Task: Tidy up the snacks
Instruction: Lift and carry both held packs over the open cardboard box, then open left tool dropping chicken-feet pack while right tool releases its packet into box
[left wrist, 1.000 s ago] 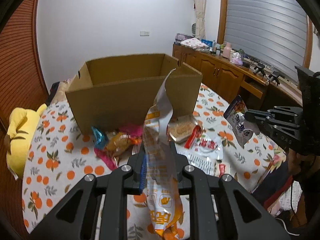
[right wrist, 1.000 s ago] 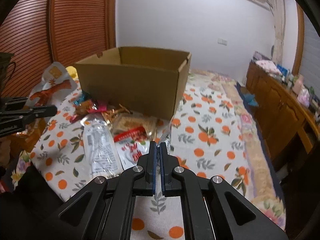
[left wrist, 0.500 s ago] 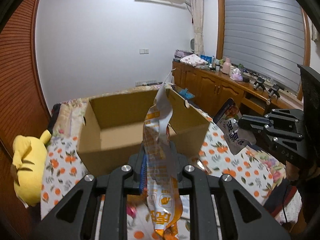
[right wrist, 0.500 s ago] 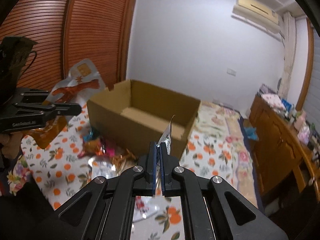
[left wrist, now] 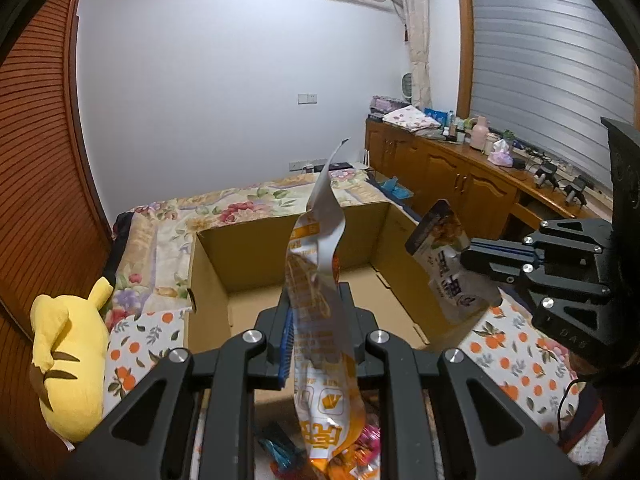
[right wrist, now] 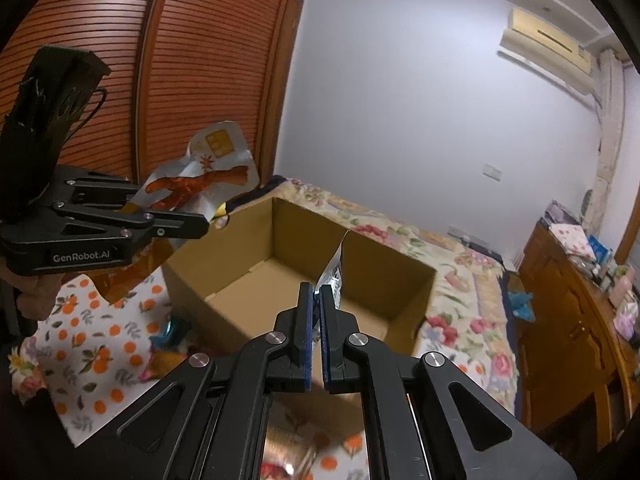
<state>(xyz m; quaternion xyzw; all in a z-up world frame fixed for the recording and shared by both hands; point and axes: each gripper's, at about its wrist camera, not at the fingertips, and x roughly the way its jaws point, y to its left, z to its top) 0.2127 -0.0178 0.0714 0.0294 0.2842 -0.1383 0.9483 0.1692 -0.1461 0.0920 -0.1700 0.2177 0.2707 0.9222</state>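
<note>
My left gripper is shut on an orange and white snack bag, held up just before the near wall of the open cardboard box; the bag also shows in the right wrist view. My right gripper is shut on a small grey and white snack pouch, seen edge-on above the box. In the left wrist view that pouch hangs from the right gripper over the box's right wall. The box floor is bare.
Several loose snacks lie on the orange-patterned cloth below the box's near side. A yellow plush toy sits at the left. A wooden sideboard stands at the right, slatted wooden doors at the left.
Both grippers have risen and moved forward with their packets, so the box's inside now shows from above. The loose snacks have dropped to the bottom of both views.
</note>
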